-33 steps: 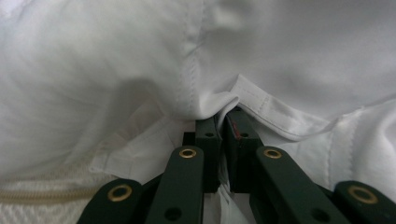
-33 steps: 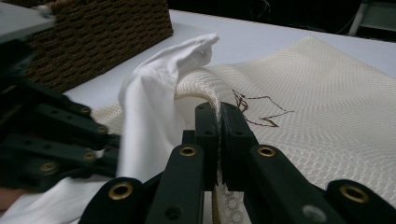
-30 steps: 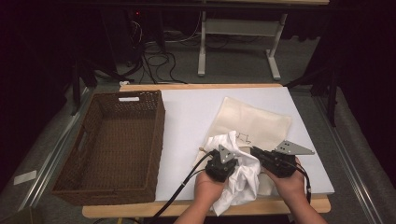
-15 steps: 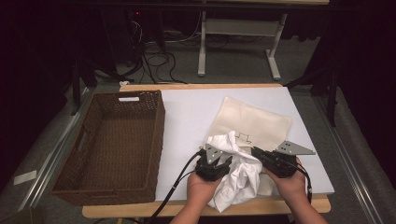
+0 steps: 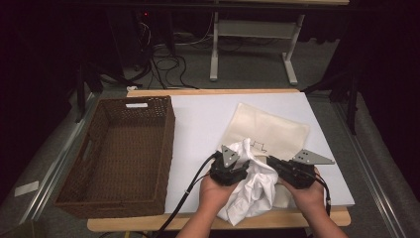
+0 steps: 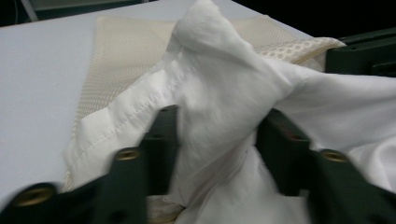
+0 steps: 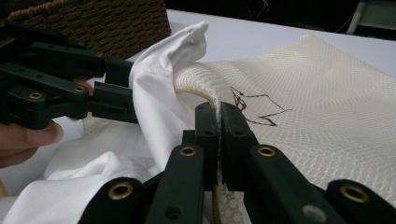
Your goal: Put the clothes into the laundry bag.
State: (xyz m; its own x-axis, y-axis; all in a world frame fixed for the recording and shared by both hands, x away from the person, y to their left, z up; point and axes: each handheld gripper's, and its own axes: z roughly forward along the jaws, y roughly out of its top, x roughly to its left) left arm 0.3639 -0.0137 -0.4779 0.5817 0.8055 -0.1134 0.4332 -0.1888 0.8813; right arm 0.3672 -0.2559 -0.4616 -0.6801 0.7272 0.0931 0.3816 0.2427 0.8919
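The desk [image 5: 198, 119] carries a wicker basket [image 5: 119, 148] along its left edge, with open room between. The cream mesh bag [image 5: 267, 131] lies right of centre, its mouth toward the near edge. The white garment [image 5: 252, 186] bunches at that mouth, between my hands. My right claw [image 7: 218, 116] is clamped on the bag's rim. My left claw [image 6: 217, 135], just closing, straddles a garment fold, jaws apart.

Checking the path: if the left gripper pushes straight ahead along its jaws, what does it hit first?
The white cloth bunched between the left gripper jaws; behind it lies the cream mesh bag, though depth is unclear.
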